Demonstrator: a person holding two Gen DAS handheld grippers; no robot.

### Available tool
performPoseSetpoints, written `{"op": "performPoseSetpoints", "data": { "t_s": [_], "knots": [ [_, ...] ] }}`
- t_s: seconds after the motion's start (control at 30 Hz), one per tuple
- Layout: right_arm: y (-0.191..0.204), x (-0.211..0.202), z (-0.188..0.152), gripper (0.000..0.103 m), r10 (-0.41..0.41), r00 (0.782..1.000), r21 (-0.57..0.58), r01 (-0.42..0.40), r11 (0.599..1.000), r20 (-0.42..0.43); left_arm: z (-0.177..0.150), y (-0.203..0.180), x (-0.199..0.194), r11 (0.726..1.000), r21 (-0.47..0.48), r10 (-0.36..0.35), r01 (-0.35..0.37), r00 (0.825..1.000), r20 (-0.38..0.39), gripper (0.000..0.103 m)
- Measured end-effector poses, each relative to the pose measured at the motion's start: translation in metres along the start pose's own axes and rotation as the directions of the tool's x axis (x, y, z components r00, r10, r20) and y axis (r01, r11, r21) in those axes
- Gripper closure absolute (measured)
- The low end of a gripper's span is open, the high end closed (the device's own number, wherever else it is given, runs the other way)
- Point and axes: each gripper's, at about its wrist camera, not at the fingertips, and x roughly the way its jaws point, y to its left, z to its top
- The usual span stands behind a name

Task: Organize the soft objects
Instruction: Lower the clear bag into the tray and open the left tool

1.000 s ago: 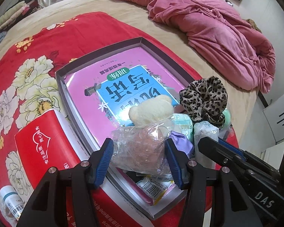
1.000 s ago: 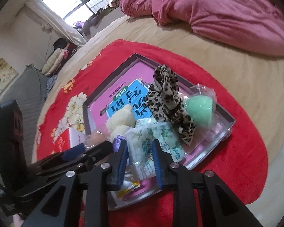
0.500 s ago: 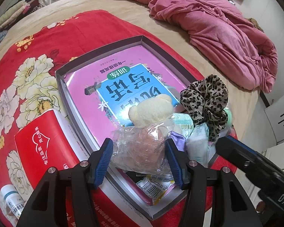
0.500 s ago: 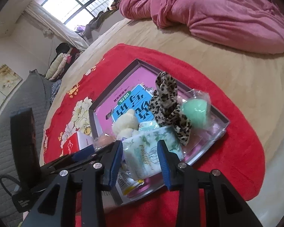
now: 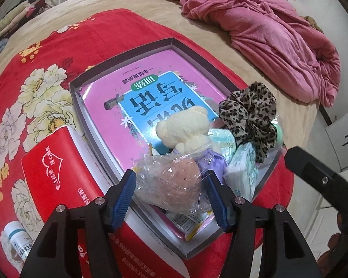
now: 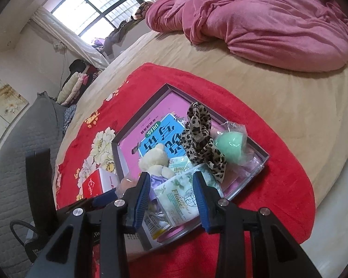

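Soft objects crowd the 5 o'clock corner of a grey tray [image 5: 127,55] on the bed: a bagged pink sponge [image 5: 174,180] sits between the left claw [image 5: 171,197]'s spread, released jaws. The right claw [image 6: 171,197], also released, straddles a tissue pack [image 6: 181,199] printed "Flower". At 9 o'clock, a red box [image 5: 55,173] bears Chinese writing.

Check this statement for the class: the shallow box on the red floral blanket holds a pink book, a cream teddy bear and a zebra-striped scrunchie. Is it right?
One detail is wrong. The scrunchie is leopard-print, not zebra-striped; the left wrist view shows its tan and black spots. The rest stands: the shallow box on the red floral blanket holds a pink book and a cream teddy bear.
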Motion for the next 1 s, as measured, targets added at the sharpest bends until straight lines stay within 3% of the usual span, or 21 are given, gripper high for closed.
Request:
{"op": "performPoseSetpoints", "data": {
  "t_s": [0.7,0.77,1.0],
  "knots": [
    [0.009,-0.026,0.003,0.065,0.03,0.998,-0.003,-0.029,1.0,0.047,-0.018,-0.011,-0.018,0.998,0.001,-0.057,0.057,0.998,-0.032,0.037],
    [0.011,-0.029,0.003,0.065,0.032,0.998,-0.004,-0.032,0.999,0.05,-0.019,-0.012,-0.021,0.999,0.005,-0.05,0.051,0.998,-0.027,0.032],
    [0.016,-0.036,0.003,0.065,0.04,0.997,-0.013,-0.039,0.999,0.061,-0.02,-0.014,-0.029,0.999,0.02,-0.036,0.037,0.999,-0.015,0.031]
  ]
}}
